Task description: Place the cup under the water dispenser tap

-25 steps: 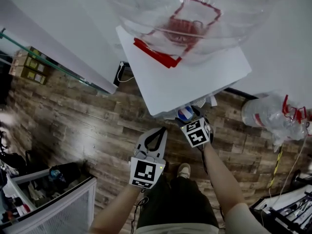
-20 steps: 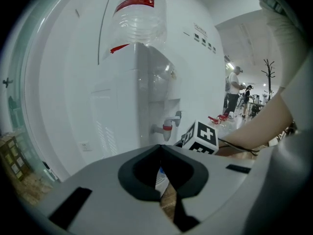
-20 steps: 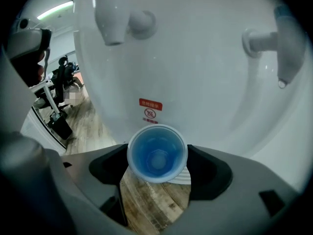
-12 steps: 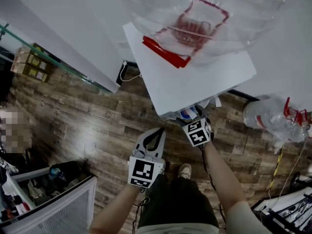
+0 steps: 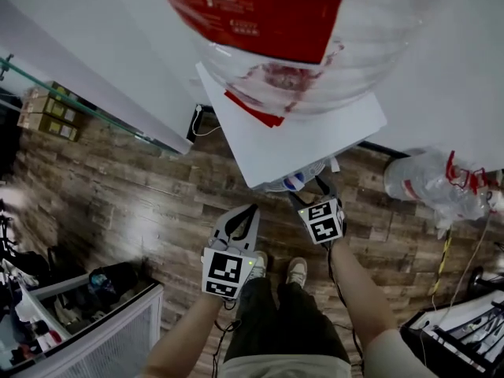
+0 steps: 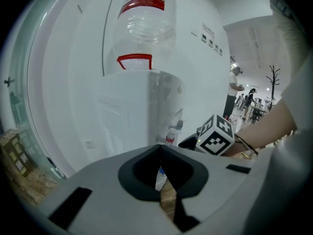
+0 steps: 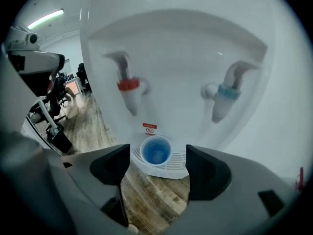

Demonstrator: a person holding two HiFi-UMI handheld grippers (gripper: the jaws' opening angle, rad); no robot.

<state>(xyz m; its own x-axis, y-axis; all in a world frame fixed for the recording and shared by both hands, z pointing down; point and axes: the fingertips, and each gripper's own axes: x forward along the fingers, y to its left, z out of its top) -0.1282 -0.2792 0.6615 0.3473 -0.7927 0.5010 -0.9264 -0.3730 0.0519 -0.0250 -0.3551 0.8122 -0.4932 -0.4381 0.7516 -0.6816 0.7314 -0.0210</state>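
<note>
Two grippers in play, and neither one has hold of anything. The left gripper (image 6: 160, 151) has its jaws pressed together, tips meeting, nothing caught in them. It hangs in front of the water dispenser (image 5: 299, 144), on the left of the other gripper.

The right gripper (image 7: 157, 168) points down into the tap recess. Its jaws are wide apart but closing in right now, and only wooden floor (image 7: 152, 196) shows in the gap between them.

The cup (image 7: 156, 151), a little blue one, stands upright on the white drip tray (image 7: 179, 162) just past the jaw tips, and neither pad touches it. It sits between the red tap (image 7: 129, 89) and the blue tap (image 7: 224, 94), closer to the red one. Whether it's dead under that red spout is hard to call, since the wide-angle lens bends everything.

From the head view, the big clear bottle (image 5: 291, 30) with a red label sits on top of the dispenser. A second clear bottle (image 5: 425, 183) lies on the floor off to the right.
</note>
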